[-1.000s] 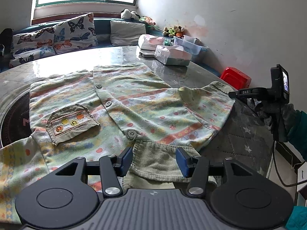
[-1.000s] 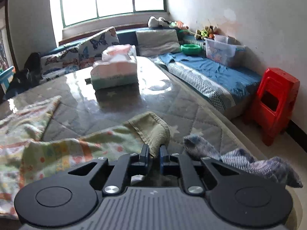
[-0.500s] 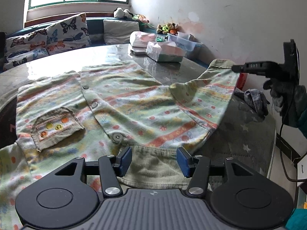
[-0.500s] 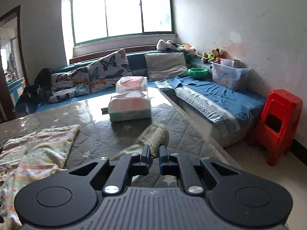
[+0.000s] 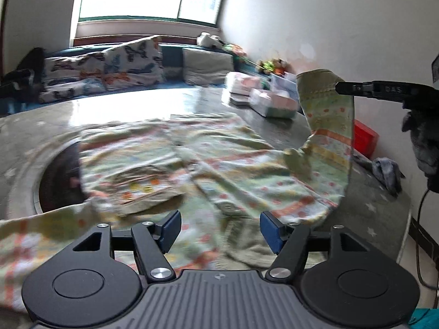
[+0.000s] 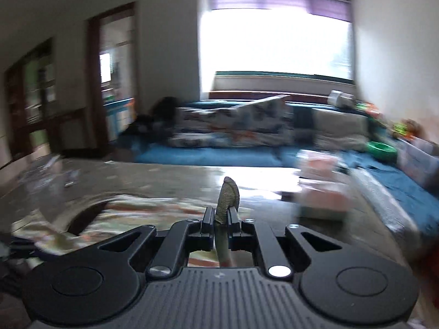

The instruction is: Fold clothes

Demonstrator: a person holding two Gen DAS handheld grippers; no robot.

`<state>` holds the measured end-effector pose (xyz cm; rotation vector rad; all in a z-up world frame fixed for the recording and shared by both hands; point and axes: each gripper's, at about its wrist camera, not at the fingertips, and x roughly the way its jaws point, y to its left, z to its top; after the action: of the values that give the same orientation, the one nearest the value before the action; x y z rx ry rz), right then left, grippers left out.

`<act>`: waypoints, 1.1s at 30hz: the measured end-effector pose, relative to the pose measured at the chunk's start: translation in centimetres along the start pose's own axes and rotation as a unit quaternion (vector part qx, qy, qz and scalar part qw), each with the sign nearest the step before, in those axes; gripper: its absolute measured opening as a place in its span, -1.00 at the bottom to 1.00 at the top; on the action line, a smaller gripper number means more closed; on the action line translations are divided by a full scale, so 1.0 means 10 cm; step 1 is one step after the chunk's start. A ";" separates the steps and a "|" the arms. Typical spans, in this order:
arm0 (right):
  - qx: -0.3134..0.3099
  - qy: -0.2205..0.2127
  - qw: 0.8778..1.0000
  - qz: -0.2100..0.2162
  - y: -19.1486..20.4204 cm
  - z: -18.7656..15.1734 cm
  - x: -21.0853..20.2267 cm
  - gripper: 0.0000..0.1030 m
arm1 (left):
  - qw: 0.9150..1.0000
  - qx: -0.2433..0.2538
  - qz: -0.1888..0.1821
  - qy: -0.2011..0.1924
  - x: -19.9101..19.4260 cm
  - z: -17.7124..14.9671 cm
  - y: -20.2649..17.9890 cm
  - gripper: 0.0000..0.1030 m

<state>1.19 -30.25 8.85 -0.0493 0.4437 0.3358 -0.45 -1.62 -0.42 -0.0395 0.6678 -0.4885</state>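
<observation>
Now one sleeve is in the air, and the fold is only partly made.

On the left, your left gripper (image 5: pixel 220 229) hovers with its jaws wide apart, holding nothing, over the near hem of the patterned shirt (image 5: pixel 170 164), which lies spread on the table (image 5: pixel 137 109). On the right, your right gripper (image 6: pixel 221 220) has its jaws closed on the ribbed cuff (image 6: pixel 227 197), lifting the sleeve (image 5: pixel 326 115) well above the cloth. I judge this sleeve must yet come down across the body, and the rest remains unfolded.

Sleeve (image 5: pixel 326 109) now higher off table, in right gripper (image 6: pixel 221 220).
</observation>
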 end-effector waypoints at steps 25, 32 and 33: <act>-0.101 0.130 0.969 0.182 1.03 -0.53 0.46 -0.27 | 0.995 -0.063 0.069 -0.025 -0.19 0.02 0.30 1.00; -0.072 0.148 0.973 0.160 0.67 -0.66 0.31 -0.25 | 0.995 -0.066 0.075 -0.030 -0.16 0.13 0.28 1.00; -0.067 0.149 0.974 0.155 0.63 -0.67 0.30 -0.25 | 0.995 -0.068 0.075 -0.027 -0.15 0.13 0.28 1.00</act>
<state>-1.08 -24.18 1.66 -0.1650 0.7282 0.6712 0.51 1.41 0.97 -0.1302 0.6448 -0.2965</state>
